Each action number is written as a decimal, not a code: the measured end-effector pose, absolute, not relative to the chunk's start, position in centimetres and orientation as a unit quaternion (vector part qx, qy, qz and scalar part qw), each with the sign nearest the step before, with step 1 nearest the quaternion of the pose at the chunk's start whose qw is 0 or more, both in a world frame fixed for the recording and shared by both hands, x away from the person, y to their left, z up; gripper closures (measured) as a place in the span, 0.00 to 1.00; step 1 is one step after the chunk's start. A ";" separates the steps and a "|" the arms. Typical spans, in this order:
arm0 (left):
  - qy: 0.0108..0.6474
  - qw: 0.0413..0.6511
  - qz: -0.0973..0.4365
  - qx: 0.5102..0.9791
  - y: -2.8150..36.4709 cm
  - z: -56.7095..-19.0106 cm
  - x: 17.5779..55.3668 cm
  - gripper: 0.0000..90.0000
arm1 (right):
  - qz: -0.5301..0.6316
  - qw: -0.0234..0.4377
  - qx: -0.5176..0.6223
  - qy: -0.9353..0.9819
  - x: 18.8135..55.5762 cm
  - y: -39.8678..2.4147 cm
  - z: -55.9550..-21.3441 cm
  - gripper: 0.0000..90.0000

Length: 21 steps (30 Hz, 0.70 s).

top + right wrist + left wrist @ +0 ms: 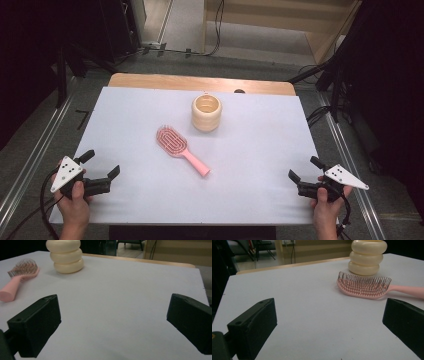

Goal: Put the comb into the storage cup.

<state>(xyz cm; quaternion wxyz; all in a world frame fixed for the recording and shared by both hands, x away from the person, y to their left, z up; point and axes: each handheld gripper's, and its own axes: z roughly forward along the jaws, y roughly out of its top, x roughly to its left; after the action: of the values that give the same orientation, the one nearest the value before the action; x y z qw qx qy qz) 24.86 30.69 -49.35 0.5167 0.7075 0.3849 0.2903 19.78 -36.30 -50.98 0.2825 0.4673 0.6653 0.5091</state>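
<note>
So nothing has been picked up yet, and it looks like the very start of the job. The pink hairbrush (179, 148) lies flat near the middle of the white table (250, 165), bristles up, with its handle pointing toward the person's right side. Just behind it stands a cream cup (206, 113) made of three fat rings, open at the top; the brush head is near the cup but not touching it. The left gripper (102, 169) rests at the near left corner of the table, and its jaws are wide apart with nothing between them. The right gripper (304, 172) sits at the near right corner, and its jaws are wide apart and empty too. Both are well away from the brush. In the left gripper view the brush (364, 286) shows ahead and to the right, with the cup (367, 257) behind it. I think the brush is meant to go into the cup. The next move would be to reach one gripper to the brush, most likely to the thin handle, put the jaws on both sides of it, and squeeze. The handle lies low on the table, so the jaws must come down close to the top.
</note>
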 end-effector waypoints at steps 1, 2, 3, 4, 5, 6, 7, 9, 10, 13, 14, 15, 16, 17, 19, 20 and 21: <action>0.385 0.517 0.290 0.708 30.7 -49.4 24.9 0.00 | 0.512 0.279 0.465 0.666 19.8 -36.2 -50.9 0.00; 0.385 0.516 0.292 0.707 30.7 -49.4 24.9 0.00 | 0.512 0.279 0.465 0.666 19.8 -36.2 -50.9 0.00; 0.384 0.514 0.292 0.709 30.6 -49.4 24.9 0.00 | 0.514 0.273 0.459 0.671 19.9 -35.9 -50.8 0.00; 0.384 0.514 0.292 0.709 30.6 -49.4 24.9 0.00 | 0.512 0.272 0.458 0.674 19.9 -35.7 -50.6 0.00; 0.385 0.514 0.292 0.709 30.6 -49.4 24.9 0.00 | 0.512 0.272 0.458 0.674 19.9 -35.7 -50.6 0.00; 0.383 0.515 0.291 0.710 30.6 -49.4 24.9 0.00 | 0.512 0.272 0.455 0.676 20.1 -35.3 -50.3 0.00; 0.383 0.516 0.290 0.709 30.7 -49.4 24.9 0.00 | 0.510 0.273 0.454 0.678 20.2 -35.2 -50.1 0.00; 0.383 0.517 0.289 0.709 30.7 -49.4 24.9 0.00 | 0.510 0.269 0.450 0.682 20.3 -34.8 -49.7 0.00; 0.383 0.518 0.289 0.708 30.7 -49.4 24.9 0.00 | 0.509 0.268 0.447 0.685 20.5 -34.7 -49.5 0.00; 0.383 0.520 0.287 0.708 30.7 -49.4 24.9 0.00 | 0.503 0.267 0.446 0.690 20.9 -34.2 -48.8 0.00; 0.382 0.520 0.286 0.708 30.7 -49.4 24.9 0.00 | 0.503 0.263 0.447 0.691 21.1 -34.0 -48.5 0.00; 0.382 0.520 0.286 0.709 30.7 -49.4 24.9 0.00 | 0.502 0.262 0.449 0.691 21.2 -33.9 -48.3 0.00; 0.381 0.520 0.285 0.709 30.7 -49.4 24.9 0.00 | 0.502 0.260 0.448 0.692 21.4 -33.7 -48.1 0.00; 0.381 0.520 0.285 0.709 30.7 -49.4 24.9 0.00 | 0.503 0.256 0.447 0.694 21.5 -33.6 -47.9 0.00; 0.380 0.518 0.286 0.711 30.7 -49.4 24.8 0.00 | 0.504 0.251 0.446 0.696 21.8 -33.4 -47.4 0.00; 0.379 0.519 0.285 0.711 30.6 -49.4 24.8 0.00 | 0.506 0.249 0.445 0.696 21.9 -33.3 -47.2 0.00; 0.378 0.519 0.285 0.712 30.7 -49.4 24.8 0.00 | 0.505 0.248 0.444 0.697 22.1 -33.1 -47.0 0.00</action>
<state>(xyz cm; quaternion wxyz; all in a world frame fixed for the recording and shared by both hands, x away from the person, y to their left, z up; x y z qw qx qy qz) 24.80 30.65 -49.43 0.5191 0.7119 0.3777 0.2849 22.08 -33.12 -46.95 0.2479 0.4439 0.6971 0.5055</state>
